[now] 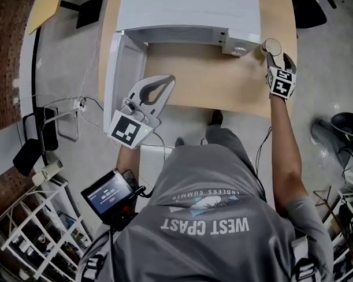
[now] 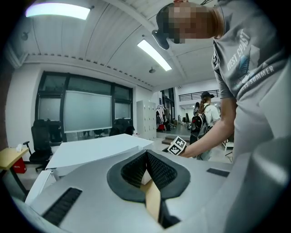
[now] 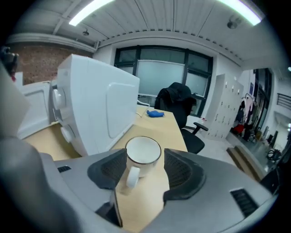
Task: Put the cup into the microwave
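Observation:
A white cup [image 1: 271, 46] [image 3: 143, 154] with a dark rim stands upright on the wooden table [image 1: 209, 78], just right of the white microwave [image 1: 189, 13] [image 3: 100, 104]. Its handle points back toward my right gripper [image 1: 277, 57] [image 3: 145, 155]. That gripper is open, with the cup between its jaws and a gap showing at the right pad. The microwave door [image 1: 125, 70] hangs open to the left. My left gripper [image 1: 170, 80] [image 2: 146, 154] hovers in front of the open door, its jaws shut together on nothing.
A blue object [image 3: 155, 113] lies at the far end of the table, with a black office chair [image 3: 179, 102] behind it. A wire shelf [image 1: 41, 229] and cables stand on the floor at the left. A small screen [image 1: 109, 195] hangs at my chest.

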